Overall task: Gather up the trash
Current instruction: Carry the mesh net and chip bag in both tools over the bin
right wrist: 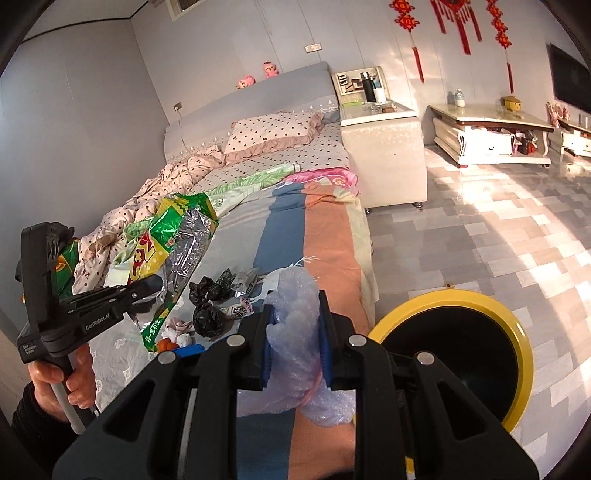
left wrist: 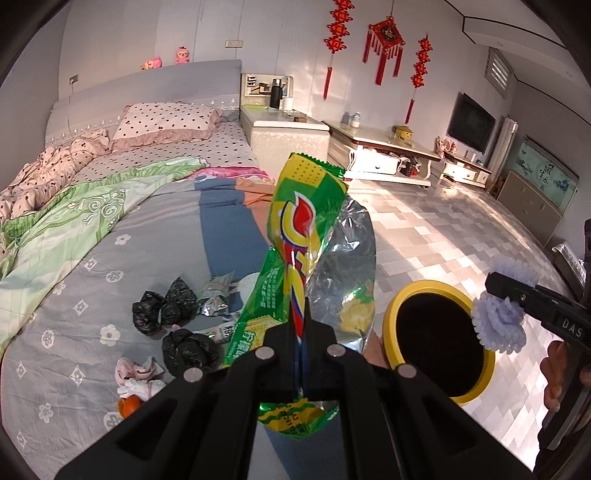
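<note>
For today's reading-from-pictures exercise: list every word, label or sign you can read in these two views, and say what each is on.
"DAS": on the right gripper, seen from the left wrist.
"GenRobot.AI": on the left gripper, seen from the right wrist.
"福": on the red wall ornament.
Chinese print on the green snack wrapper: only partly legible.
Small white label on the left gripper's body: too small to read.

Glossy foil snack wrapper (left wrist: 295, 236), bubbly plastic wrap (right wrist: 295, 321), glossy floor tiles (left wrist: 436, 236)

Sunlit, sharp, fisheye-warped edges.
</note>
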Demonstrator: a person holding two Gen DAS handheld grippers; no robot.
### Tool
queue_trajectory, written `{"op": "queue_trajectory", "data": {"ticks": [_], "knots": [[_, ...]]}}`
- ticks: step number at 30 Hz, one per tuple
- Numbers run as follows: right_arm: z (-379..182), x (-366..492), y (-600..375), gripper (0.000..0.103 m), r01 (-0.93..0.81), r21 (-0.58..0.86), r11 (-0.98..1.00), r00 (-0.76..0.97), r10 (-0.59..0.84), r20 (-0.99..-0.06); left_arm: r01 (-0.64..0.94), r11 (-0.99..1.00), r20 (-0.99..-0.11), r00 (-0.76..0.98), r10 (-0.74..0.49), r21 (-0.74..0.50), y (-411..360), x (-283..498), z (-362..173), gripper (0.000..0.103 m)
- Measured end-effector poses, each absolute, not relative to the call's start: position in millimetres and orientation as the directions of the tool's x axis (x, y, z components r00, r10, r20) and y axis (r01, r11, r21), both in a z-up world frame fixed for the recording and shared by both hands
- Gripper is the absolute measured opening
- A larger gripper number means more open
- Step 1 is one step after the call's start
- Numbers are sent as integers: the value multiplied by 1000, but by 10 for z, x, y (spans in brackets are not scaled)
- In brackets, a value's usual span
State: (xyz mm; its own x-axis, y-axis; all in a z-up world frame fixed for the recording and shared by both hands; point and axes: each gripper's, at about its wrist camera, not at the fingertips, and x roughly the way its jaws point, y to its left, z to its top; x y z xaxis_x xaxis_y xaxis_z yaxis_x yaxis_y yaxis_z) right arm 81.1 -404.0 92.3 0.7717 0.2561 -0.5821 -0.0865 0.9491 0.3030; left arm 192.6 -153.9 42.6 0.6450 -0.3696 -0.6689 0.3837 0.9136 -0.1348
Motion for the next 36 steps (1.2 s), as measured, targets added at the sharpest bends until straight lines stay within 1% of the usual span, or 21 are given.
{"op": "queue_trajectory", "data": {"ticks": [9, 16, 22, 27, 36], "knots": [[1039, 654, -4570, 19, -4, 327, 945, 809, 195, -554, 452, 877, -664, 606, -437, -164, -2063, 1923, 481, 0], [1177, 567, -4902, 20, 49, 332, 942, 834, 144, -532, 494, 853, -671, 578, -465, -165, -2468, 1950, 509, 0], [1195, 534, -5182, 20, 92, 335, 938, 840, 108, -532, 526, 832, -686, 541, -486, -174, -2806, 1988, 389, 0], [1030, 568, -5335, 20, 125, 345, 930, 828, 93, -553, 553, 808, -702, 493, -514, -203, -3091, 2007, 192, 0], [438, 709, -5610, 21, 201, 376, 904, 777, 86, -624, 564, 795, -751, 419, -511, -225, -3433, 2081, -277, 0]]}}
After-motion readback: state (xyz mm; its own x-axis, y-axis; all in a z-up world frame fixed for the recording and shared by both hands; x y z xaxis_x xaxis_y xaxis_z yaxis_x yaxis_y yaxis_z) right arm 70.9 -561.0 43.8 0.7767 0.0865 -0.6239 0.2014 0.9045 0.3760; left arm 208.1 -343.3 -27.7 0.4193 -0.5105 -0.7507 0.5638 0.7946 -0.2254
